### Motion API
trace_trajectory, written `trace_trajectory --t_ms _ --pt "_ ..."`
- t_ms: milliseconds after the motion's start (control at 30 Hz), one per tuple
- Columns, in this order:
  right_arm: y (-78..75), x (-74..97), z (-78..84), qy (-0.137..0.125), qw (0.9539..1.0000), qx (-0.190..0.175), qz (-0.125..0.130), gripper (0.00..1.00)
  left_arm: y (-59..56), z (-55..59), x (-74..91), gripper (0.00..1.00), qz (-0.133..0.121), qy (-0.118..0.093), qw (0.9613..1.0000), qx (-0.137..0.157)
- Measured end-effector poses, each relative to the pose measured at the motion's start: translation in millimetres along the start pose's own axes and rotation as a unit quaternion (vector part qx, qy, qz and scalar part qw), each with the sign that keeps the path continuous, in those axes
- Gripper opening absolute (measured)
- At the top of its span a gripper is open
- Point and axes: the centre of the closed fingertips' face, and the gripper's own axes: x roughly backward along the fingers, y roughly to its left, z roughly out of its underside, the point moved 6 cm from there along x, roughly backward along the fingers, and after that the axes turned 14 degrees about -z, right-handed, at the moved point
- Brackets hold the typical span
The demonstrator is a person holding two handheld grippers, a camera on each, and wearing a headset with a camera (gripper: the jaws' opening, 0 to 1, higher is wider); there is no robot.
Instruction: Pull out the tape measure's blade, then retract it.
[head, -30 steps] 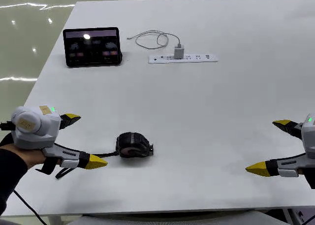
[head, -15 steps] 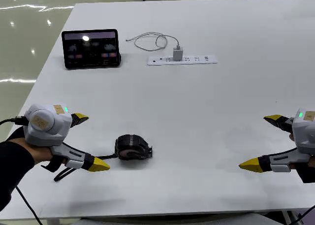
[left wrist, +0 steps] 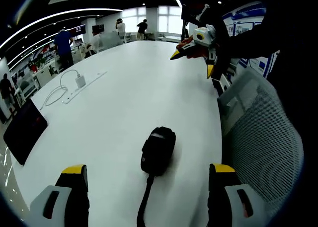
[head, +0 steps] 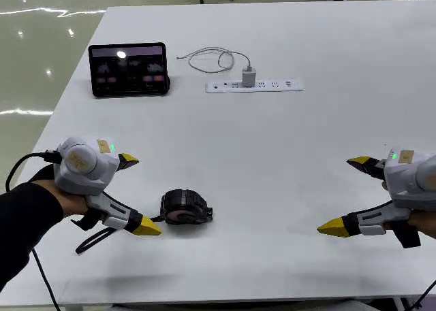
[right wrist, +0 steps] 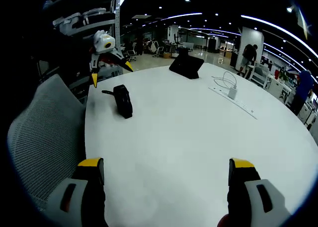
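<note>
The left gripper [head: 142, 195], grey with yellow-tipped jaws spread wide and holding nothing, hovers over the near left of the white tabletop [head: 272, 154]. The right gripper [head: 340, 194], jaws likewise apart, hangs well off at the near right. The black rounded tape measure [head: 184, 207] lies just beyond the left gripper's tips, its strap trailing toward them. Farther back stand a dark propped tablet [head: 128, 69] and a white power strip [head: 254, 85] with a looped cable
</note>
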Motion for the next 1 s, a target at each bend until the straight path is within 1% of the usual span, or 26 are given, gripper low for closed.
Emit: trace_trajectory --t_ms 100,167,300,367,467,533,567,633,733,867,900,933,967,1000 --pt "-0.3 -4.1 -4.2 -0.002 1.0000 0.002 -0.005 1.00 -0.3 -2.7 -2.7 0.98 0.005 0.003 1.0000 -0.004" --pt "-0.1 -7.0 -6.8 -0.003 0.9999 0.005 -0.008 1.00 -0.3 -4.4 -4.2 0.97 0.007 0.003 0.9999 -0.014" --pt "0.3 -12.5 -8.8 0.002 0.9998 0.014 -0.016 1.00 -2.6 -9.5 -7.6 0.96 0.014 0.006 0.9996 -0.024" --pt "0.7 -15.5 -9.7 0.003 0.9997 0.013 -0.022 1.00 -3.7 -12.0 -10.0 0.95 0.018 0.009 0.9992 -0.034" --pt "2.4 -20.2 -12.1 0.006 0.9994 0.020 -0.027 1.00 -5.4 -17.4 -14.0 0.93 0.025 0.010 0.9985 -0.048" --pt "2.9 -23.2 -15.0 0.002 0.9993 0.019 -0.032 1.00 -7.5 -21.8 -16.7 0.91 0.030 0.008 0.9969 -0.072" --pt "2.6 -25.3 -16.7 0.002 0.9992 0.020 -0.033 1.00 -9.8 -22.8 -18.8 0.89 0.037 0.014 0.9964 -0.076" --pt "3.0 -27.9 -19.7 0.001 0.9991 0.023 -0.035 1.00 -11.8 -24.6 -21.7 0.88 0.042 0.015 0.9957 -0.081" --pt "2.3 -33.5 -24.3 0.000 0.9988 0.027 -0.042 1.00 -14.3 -25.7 -27.4 0.87 0.049 0.023 0.9942 -0.093" --pt "1.4 -40.1 -29.0 0.000 0.9983 0.033 -0.048 1.00 -14.8 -26.9 -33.4 0.83 0.054 0.030 0.9937 -0.094" --pt "1.1 -42.8 -30.6 0.000 0.9981 0.033 -0.051 1.00 -15.4 -25.7 -36.2 0.81 0.059 0.037 0.9935 -0.090" --pt "1.1 -44.4 -31.7 -0.001 0.9981 0.033 -0.053 1.00 -15.6 -25.4 -38.2 0.76 0.058 0.039 0.9936 -0.089" --pt "1.3 -46.4 -33.0 -0.002 0.9980 0.033 -0.055 1.00 -16.7 -24.4 -40.0 0.74 0.057 0.041 0.9932 -0.093" --pt "2.4 -49.5 -34.5 -0.002 0.9977 0.034 -0.058 0.99 -18.7 -23.0 -42.8 0.75 0.060 0.046 0.9923 -0.099"
